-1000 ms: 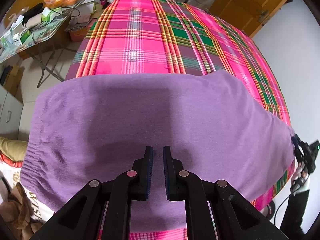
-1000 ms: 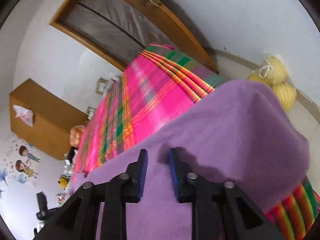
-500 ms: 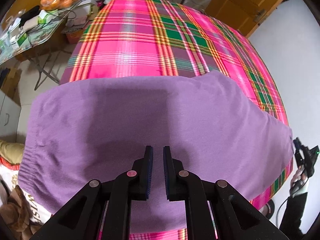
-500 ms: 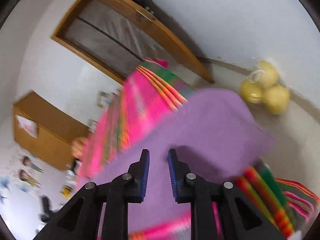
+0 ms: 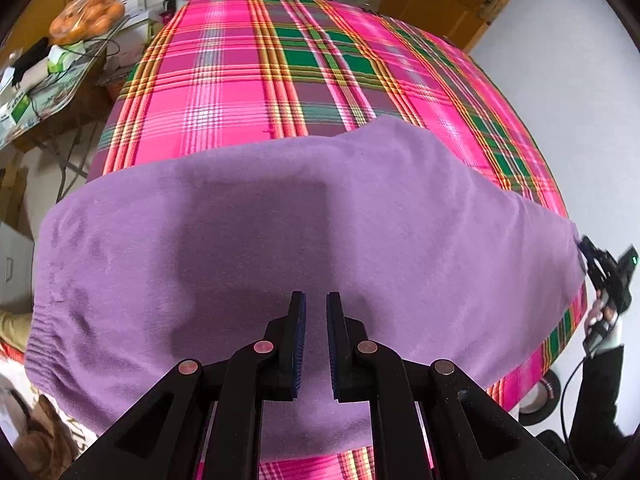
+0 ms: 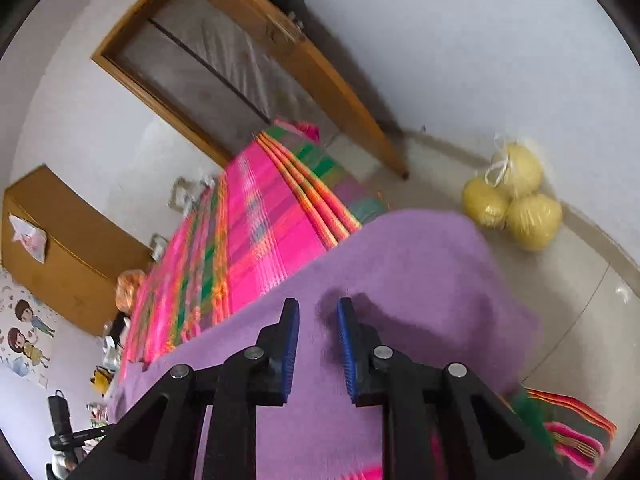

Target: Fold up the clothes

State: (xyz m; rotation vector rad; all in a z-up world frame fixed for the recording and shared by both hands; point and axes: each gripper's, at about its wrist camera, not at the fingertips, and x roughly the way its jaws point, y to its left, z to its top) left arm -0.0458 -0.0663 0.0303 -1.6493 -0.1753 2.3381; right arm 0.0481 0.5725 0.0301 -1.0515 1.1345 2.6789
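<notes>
My left gripper (image 5: 316,300) and right gripper (image 6: 318,306) hover with narrow, empty gaps over the purple garment (image 5: 280,248), spread flat on the pink plaid bed (image 5: 248,80); beyond, a wooden door (image 6: 240,64), a cluttered desk (image 5: 48,92), yellow balls (image 6: 516,204)

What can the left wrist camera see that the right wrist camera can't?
Only the left view shows the left gripper, the garment's gathered waistband and a green box on a side table. Only the right view shows the yellow balls on the floor and the cartoon stickers on the wall. Both show the purple garment lying on the pink plaid cloth, and a bag of oranges.
</notes>
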